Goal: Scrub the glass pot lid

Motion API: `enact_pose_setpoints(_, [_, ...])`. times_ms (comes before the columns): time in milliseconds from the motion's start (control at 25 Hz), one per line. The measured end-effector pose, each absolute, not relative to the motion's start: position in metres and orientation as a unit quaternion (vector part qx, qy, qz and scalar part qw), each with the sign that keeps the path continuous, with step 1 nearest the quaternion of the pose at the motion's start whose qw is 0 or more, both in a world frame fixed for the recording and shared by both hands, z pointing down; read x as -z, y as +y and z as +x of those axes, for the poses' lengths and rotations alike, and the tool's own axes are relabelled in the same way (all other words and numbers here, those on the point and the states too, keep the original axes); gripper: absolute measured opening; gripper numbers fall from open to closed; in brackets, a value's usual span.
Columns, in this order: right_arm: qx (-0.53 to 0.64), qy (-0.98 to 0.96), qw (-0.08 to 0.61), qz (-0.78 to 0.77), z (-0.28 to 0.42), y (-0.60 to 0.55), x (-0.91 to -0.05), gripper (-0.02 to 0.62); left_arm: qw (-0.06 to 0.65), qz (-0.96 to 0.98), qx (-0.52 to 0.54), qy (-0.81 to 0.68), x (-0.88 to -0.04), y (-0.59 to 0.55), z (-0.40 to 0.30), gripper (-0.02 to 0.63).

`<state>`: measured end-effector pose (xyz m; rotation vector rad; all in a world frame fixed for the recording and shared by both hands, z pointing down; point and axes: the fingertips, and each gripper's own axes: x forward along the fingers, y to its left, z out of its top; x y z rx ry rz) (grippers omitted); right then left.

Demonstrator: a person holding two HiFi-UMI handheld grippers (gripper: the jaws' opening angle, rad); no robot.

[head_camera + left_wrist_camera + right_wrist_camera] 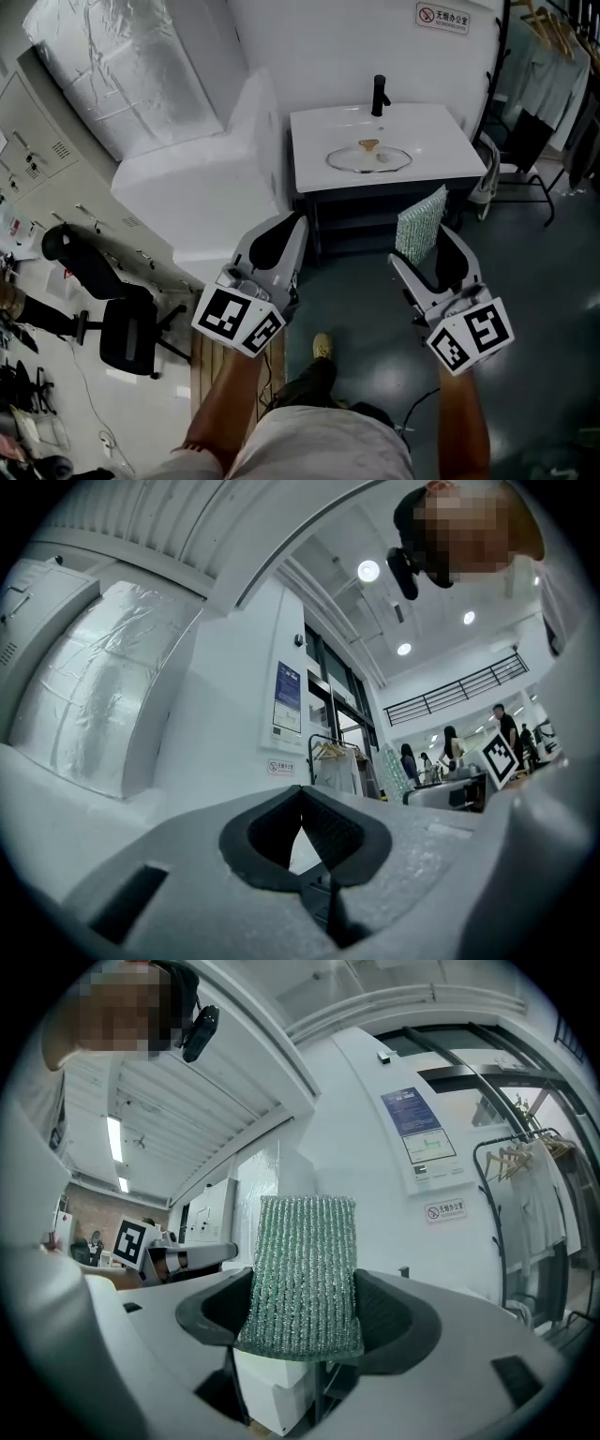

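Observation:
The glass pot lid lies in the white basin of a sink cabinet straight ahead, below a black tap. Both grippers are held well short of it, over the floor. My left gripper is shut with nothing between its dark pads. My right gripper is shut on a green scouring pad, which stands upright out of the jaws. In the right gripper view the pad fills the gap between the jaws. The lid does not appear in either gripper view.
A large white plastic-wrapped unit stands left of the sink cabinet. A black office chair is at the lower left. A clothes rack stands to the right. My foot is on the dark floor between the grippers.

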<state>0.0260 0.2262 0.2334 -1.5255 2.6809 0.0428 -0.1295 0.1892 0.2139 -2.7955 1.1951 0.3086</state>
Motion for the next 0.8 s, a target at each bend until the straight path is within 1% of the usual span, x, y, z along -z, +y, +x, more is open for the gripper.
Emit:
enact_pose_setpoints(520, [-0.007,0.853,0.000,-0.522,0.034,0.058,-0.239,0.337,0.017,-0.929,-0.102,0.355,-0.224,0.018,-0.107,0.015])
enact_pose_setpoints(800, [-0.003,0.845,-0.012,-0.534,0.039,-0.005,-0.244,0.337,0.002,-0.936,-0.096,0.338,-0.238,-0.052,-0.089,0.015])
